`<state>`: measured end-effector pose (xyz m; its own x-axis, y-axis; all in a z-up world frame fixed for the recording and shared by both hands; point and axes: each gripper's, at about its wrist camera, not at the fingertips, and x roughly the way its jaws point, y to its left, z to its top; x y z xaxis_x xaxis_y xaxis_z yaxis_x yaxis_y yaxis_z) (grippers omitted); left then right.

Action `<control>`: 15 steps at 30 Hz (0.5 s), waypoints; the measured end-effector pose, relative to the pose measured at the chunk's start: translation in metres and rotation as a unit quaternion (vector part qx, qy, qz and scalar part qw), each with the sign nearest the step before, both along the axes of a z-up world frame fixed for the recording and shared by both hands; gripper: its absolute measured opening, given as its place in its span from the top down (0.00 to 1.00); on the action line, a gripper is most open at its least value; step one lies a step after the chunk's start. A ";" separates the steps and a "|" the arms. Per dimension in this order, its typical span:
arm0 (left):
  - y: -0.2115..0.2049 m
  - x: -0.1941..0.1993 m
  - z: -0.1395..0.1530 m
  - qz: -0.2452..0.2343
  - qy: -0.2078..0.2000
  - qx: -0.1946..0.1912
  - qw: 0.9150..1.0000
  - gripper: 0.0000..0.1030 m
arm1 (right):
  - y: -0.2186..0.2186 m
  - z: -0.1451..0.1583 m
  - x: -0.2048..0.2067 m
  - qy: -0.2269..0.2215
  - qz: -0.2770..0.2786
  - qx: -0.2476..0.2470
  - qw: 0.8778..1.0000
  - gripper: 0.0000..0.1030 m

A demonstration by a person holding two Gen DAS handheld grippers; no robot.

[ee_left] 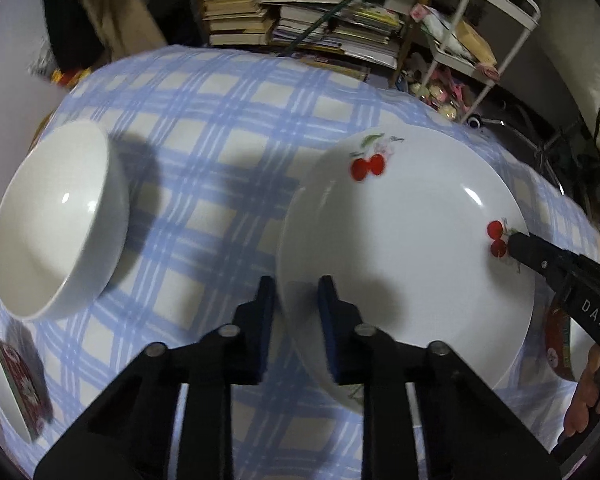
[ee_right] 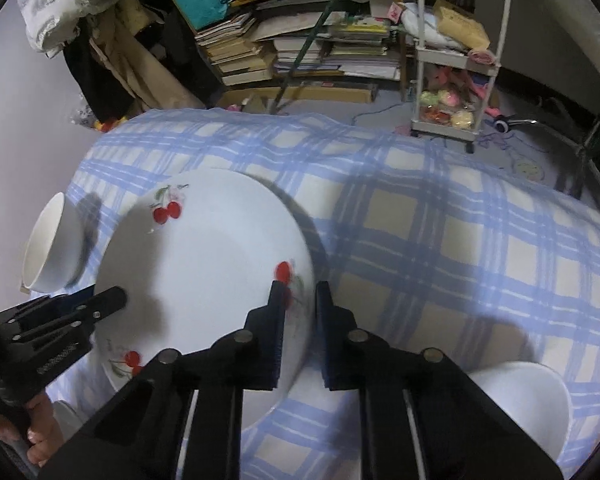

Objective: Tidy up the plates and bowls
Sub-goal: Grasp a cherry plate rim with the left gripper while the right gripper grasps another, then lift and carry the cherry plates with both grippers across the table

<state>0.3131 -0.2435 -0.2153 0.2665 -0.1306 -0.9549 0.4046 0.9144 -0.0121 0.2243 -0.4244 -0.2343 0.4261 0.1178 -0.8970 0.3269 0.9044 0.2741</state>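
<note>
The big white cherry plate sits in the middle of the counter, which has a blue checked cloth on it. The plate looks tipped up a little, but it is hard to be sure. It is round, so it has no long side, and its hollow face looks up. It is probably hard, smooth and slippery, and it would break if dropped, so the thin rim is the best place to hold it, one side each. The left gripper has its fingers spread on both sides of the plate's left rim, one inside and one outside, not squeezing yet as far as I can tell. The right gripper does the same at the right rim, and its fingers look apart too. A plain white bowl sits near the counter's left edge. Another white bowl sits near the right front corner. A small dish with a red pattern is at the left front corner.
</note>
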 end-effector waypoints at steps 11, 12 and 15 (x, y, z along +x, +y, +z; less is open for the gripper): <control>0.008 0.008 0.000 0.016 0.038 -0.006 0.999 0.83 | 0.001 0.005 -0.007 -0.007 -0.017 0.025 1.000 0.88; 0.008 0.008 0.001 0.016 0.039 -0.006 0.999 0.83 | 0.002 0.005 -0.008 -0.006 -0.016 0.023 1.000 0.89; 0.012 0.007 0.003 0.017 0.047 -0.011 0.999 0.83 | 0.005 0.007 -0.012 -0.006 -0.010 0.017 1.000 0.91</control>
